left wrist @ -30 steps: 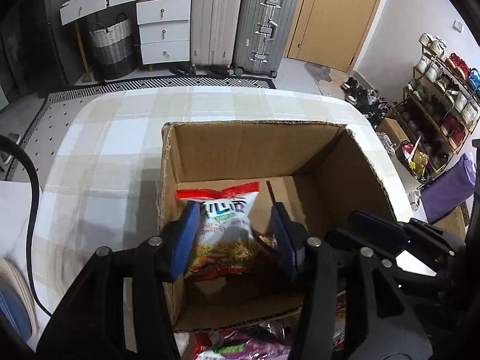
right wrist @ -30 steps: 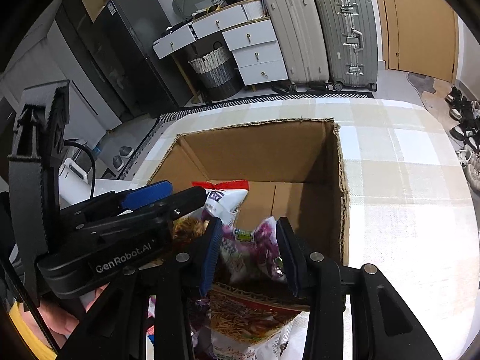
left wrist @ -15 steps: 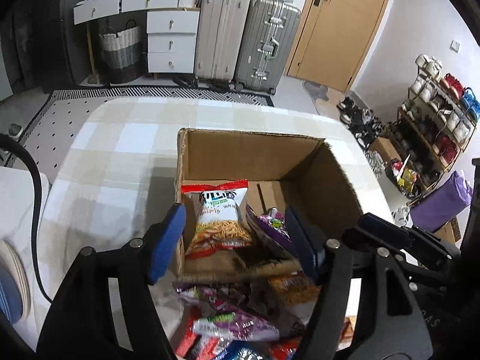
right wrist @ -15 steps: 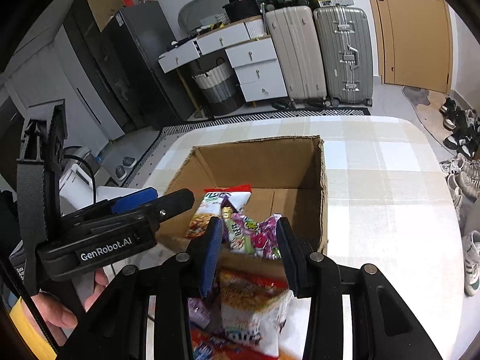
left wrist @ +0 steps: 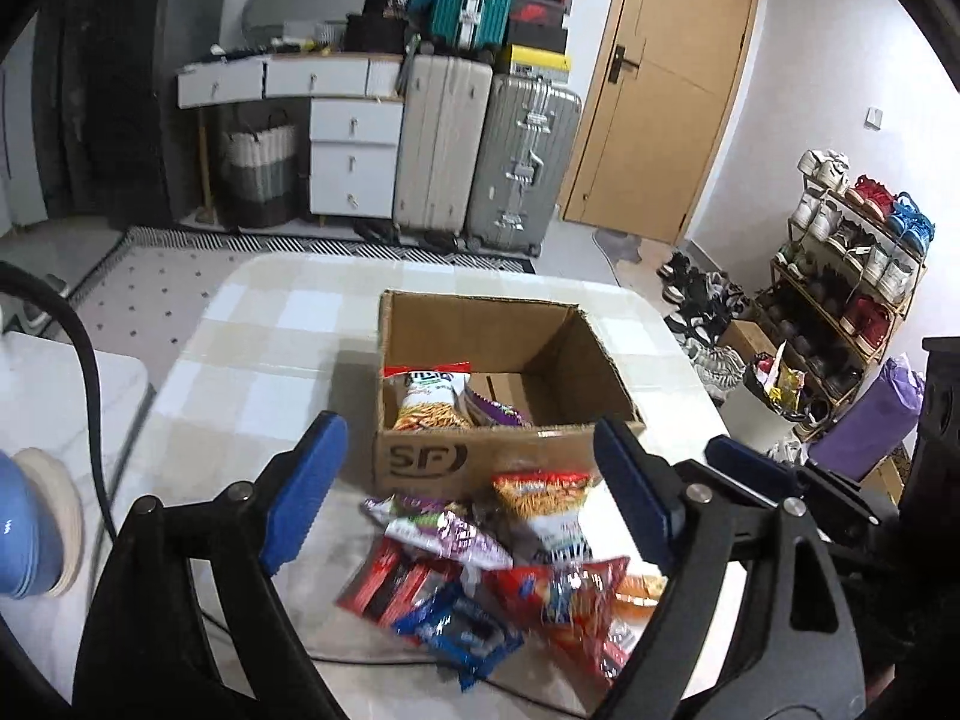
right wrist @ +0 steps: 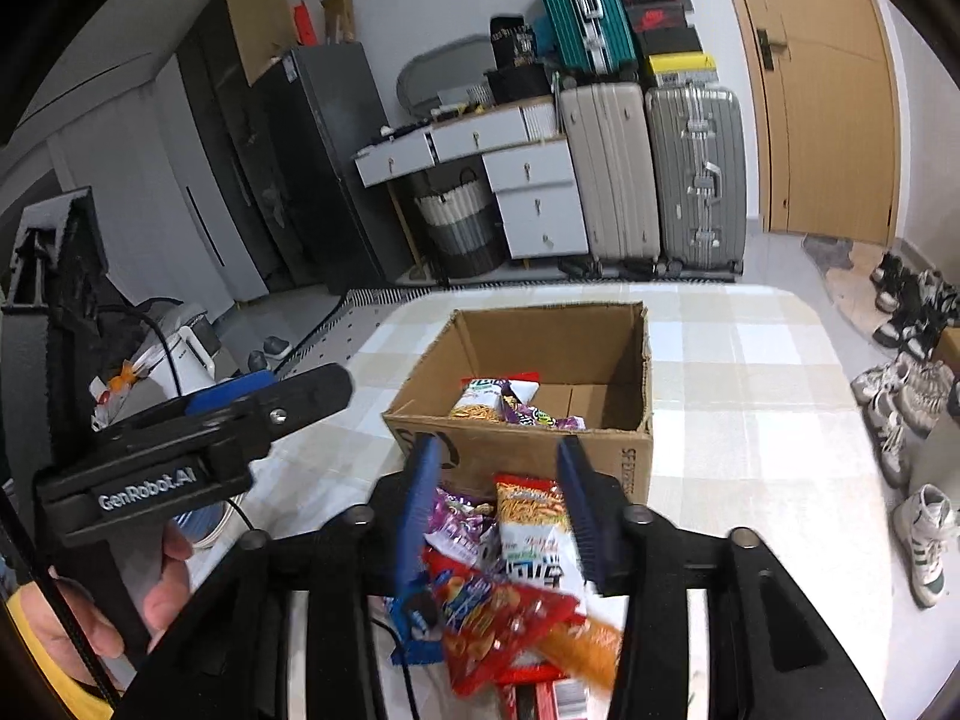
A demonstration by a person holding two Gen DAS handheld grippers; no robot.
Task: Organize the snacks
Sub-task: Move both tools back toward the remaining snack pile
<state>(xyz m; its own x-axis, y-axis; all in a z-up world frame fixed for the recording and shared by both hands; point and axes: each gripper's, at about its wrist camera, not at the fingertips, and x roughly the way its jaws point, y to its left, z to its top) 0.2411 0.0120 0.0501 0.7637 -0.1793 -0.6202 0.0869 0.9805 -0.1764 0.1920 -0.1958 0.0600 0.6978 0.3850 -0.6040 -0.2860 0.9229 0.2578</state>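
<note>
An open cardboard box point(left wrist: 480, 462) point(right wrist: 528, 450) stands on the checked table. Inside it lie a red-and-white noodle snack bag point(left wrist: 427, 399) point(right wrist: 482, 399) and a purple bag point(left wrist: 495, 413) point(right wrist: 531, 414). A pile of snack packets point(left wrist: 498, 570) point(right wrist: 504, 564) lies in front of the box. My left gripper point(left wrist: 468, 492) is open wide and empty, above the pile. My right gripper point(right wrist: 501, 510) is open and empty, above the pile too. The left gripper also shows in the right wrist view point(right wrist: 264, 393).
A blue and white object point(left wrist: 36, 516) sits at the table's left edge with a black cable point(left wrist: 90, 384). Suitcases point(left wrist: 480, 150), drawers point(left wrist: 354, 156) and a basket point(left wrist: 258, 174) stand behind the table. A shoe rack point(left wrist: 852, 276) is at the right.
Both grippers let go of their bags inside the box, opened, and drew back and up. The pile of packets in front of the box has come into view.
</note>
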